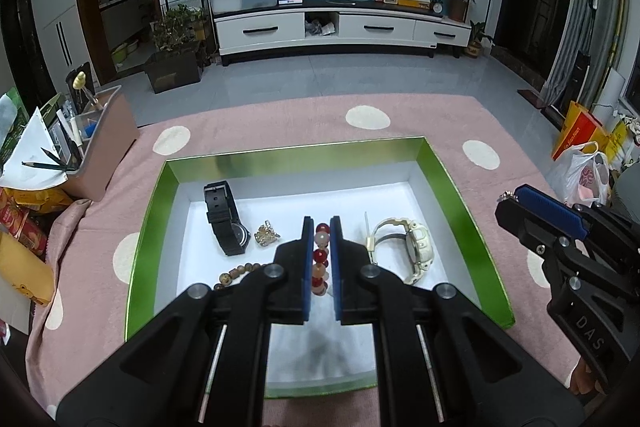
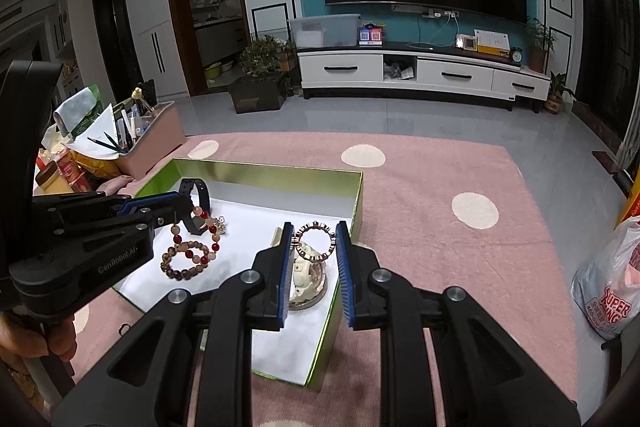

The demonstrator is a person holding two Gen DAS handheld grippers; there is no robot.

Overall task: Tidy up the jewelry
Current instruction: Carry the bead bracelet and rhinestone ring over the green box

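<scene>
We see the green box [image 1: 444, 179] on the pink cloth [image 1: 280, 115]. Above it, the left gripper [image 1: 322, 227] clamps a limp bead bracelet [image 1: 321, 255]; the right gripper [image 2: 312, 233] pinches a light, stiff ring bracelet [image 2: 314, 241], best held across its rim.
</scene>
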